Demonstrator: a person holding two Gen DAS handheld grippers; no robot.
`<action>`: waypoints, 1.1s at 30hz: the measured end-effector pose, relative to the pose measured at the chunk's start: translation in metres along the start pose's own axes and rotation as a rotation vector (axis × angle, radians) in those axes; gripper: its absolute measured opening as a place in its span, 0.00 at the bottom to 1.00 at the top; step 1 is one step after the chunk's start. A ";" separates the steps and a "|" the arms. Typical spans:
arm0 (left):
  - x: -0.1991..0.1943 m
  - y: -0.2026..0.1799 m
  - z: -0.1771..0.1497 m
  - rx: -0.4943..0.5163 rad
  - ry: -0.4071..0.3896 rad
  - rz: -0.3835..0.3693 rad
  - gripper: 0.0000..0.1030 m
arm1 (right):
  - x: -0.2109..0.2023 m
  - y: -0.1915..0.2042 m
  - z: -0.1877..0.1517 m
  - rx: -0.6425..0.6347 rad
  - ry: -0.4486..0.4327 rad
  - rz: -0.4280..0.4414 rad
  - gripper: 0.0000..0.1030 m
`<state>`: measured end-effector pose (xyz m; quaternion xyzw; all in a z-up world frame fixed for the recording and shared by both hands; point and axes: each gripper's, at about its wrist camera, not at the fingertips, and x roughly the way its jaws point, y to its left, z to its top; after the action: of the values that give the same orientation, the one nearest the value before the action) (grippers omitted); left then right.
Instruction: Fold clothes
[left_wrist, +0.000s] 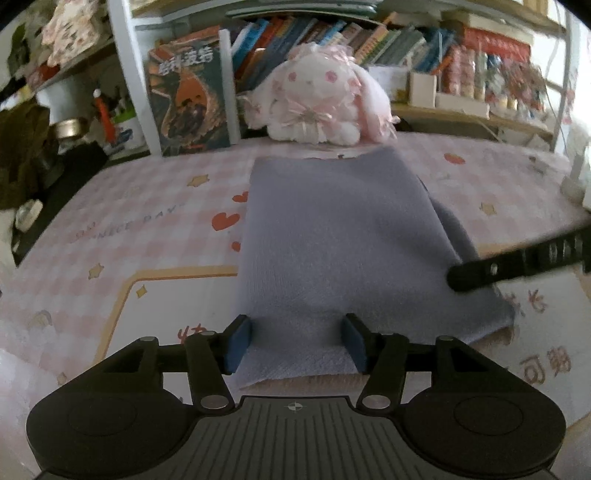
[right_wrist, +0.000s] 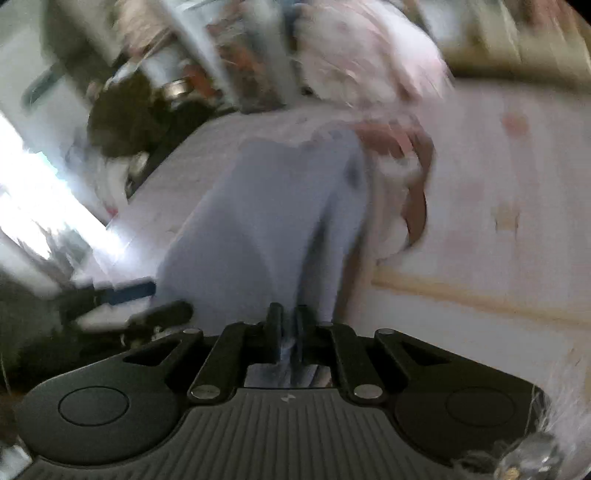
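Observation:
A grey-blue cloth (left_wrist: 332, 229) lies folded into a long rectangle on the pink checked table cover (left_wrist: 129, 221). My left gripper (left_wrist: 297, 343) stands open over the cloth's near edge, its blue pads (left_wrist: 238, 345) either side of the fabric and not pressing it. My right gripper (left_wrist: 458, 280) reaches in from the right, its dark tip at the cloth's right edge. The right wrist view is blurred. There the right gripper (right_wrist: 290, 325) is shut, with a fold of the cloth (right_wrist: 266, 221) pinched between its jaws and rising in a ridge. The left gripper (right_wrist: 155, 301) shows at the cloth's left side.
A white and pink plush rabbit (left_wrist: 317, 107) sits just beyond the cloth's far edge, beside a standing book (left_wrist: 188, 99). Behind them are shelves full of books (left_wrist: 332, 37). Past the table's left edge is dark clutter (left_wrist: 22, 155). Small boxes (left_wrist: 461, 99) line the right shelf.

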<state>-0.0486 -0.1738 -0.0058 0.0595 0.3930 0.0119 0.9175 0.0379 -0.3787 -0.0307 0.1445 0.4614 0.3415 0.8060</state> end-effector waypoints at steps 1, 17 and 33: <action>0.000 0.000 0.000 -0.001 0.001 -0.001 0.55 | 0.000 -0.003 0.001 0.019 0.005 0.011 0.07; -0.017 0.043 0.017 -0.280 -0.095 -0.092 0.76 | -0.035 -0.010 0.000 0.096 0.010 -0.029 0.67; 0.070 0.094 0.018 -0.502 0.142 -0.448 0.76 | -0.007 -0.004 -0.009 0.346 0.020 -0.087 0.67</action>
<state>0.0154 -0.0771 -0.0327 -0.2571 0.4439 -0.0894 0.8537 0.0299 -0.3870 -0.0333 0.2574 0.5270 0.2231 0.7787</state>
